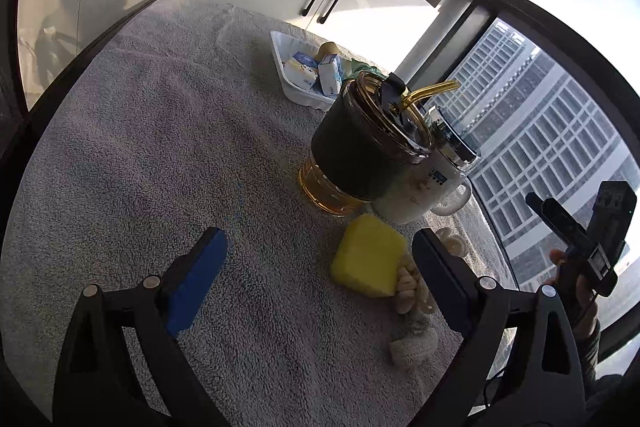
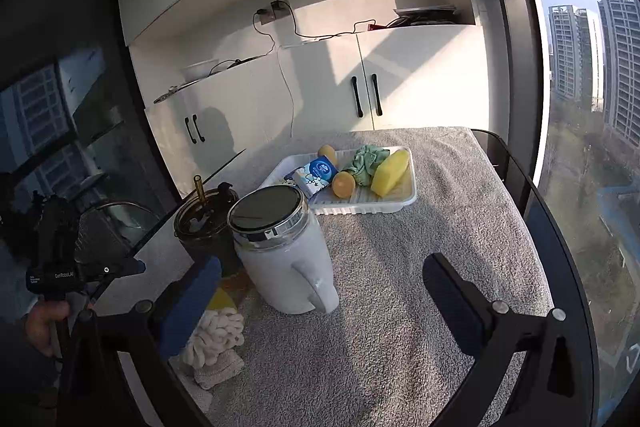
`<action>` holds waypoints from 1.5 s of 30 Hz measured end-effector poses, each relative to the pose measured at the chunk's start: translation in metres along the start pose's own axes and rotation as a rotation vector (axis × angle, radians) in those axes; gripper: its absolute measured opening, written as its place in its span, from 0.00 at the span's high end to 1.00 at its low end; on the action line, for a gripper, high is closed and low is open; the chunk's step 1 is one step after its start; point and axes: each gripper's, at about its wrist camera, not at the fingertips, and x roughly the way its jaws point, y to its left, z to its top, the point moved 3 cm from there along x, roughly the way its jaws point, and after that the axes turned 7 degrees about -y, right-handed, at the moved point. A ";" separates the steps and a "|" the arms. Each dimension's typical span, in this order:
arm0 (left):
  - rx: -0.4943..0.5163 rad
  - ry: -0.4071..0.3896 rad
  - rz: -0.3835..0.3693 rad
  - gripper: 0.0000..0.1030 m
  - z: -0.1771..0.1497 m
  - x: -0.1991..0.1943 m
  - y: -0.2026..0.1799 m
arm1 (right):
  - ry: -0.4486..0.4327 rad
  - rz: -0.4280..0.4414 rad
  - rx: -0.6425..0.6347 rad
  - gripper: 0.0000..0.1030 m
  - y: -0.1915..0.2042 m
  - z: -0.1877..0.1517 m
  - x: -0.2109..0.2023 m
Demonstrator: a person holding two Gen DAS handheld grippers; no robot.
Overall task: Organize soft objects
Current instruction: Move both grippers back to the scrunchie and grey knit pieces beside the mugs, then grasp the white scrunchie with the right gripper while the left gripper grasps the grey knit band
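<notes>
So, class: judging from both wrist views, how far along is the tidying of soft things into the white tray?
Done: a yellow sponge and green cloth lie in the white tray.
In hand: nothing; left gripper and right gripper are open.
Left: another sponge and the cream knitted piece on the towel.

grey towel (image 2: pixel 400 307): looped terry cloth, rough, matt, covering the table.
white mug (image 2: pixel 288 267): smooth, faintly glossy body; lid with shiny chrome-like metal rim.
amber tumbler (image 1: pixel 360 155), just beside the mug: clear glossy plastic or glass, matt dark sleeve.
yellow sponge (image 1: pixel 368 259), in front of the mug: porous foam, matt.
cream cloth (image 2: pixel 216 335), near the mug: chunky chenille, soft.
white tray (image 2: pixel 360 207), behind the mug: thin ribbed plastic, slight sheen.
</notes>
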 end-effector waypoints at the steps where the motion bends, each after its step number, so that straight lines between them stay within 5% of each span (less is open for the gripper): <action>1: -0.002 0.011 0.019 0.08 -0.005 -0.001 0.000 | 0.004 0.000 0.003 0.00 0.006 -0.008 -0.004; 4: 0.006 0.027 0.063 0.08 -0.020 -0.004 -0.002 | 0.014 0.003 0.018 0.00 0.024 -0.027 -0.014; 6: 0.023 -0.007 0.012 0.08 -0.032 -0.010 -0.008 | 0.023 -0.006 0.021 0.00 0.034 -0.036 -0.018; 10: 0.177 -0.048 0.041 0.08 -0.048 -0.015 -0.032 | 0.038 -0.020 0.038 0.00 0.050 -0.048 -0.016; 20: 0.301 -0.040 0.083 0.08 -0.047 -0.006 -0.051 | 0.170 -0.019 0.039 0.00 0.076 -0.071 0.027; 30: 0.398 0.058 -0.048 0.08 -0.085 0.009 -0.085 | 0.232 0.024 0.048 0.00 0.070 -0.073 0.044; 37: 0.413 0.071 0.091 0.08 -0.099 0.030 -0.103 | 0.286 0.046 0.019 0.00 0.079 -0.077 0.053; 45: 0.327 0.067 0.154 0.08 -0.109 0.044 -0.097 | 0.314 0.073 -0.036 0.05 0.083 -0.082 0.062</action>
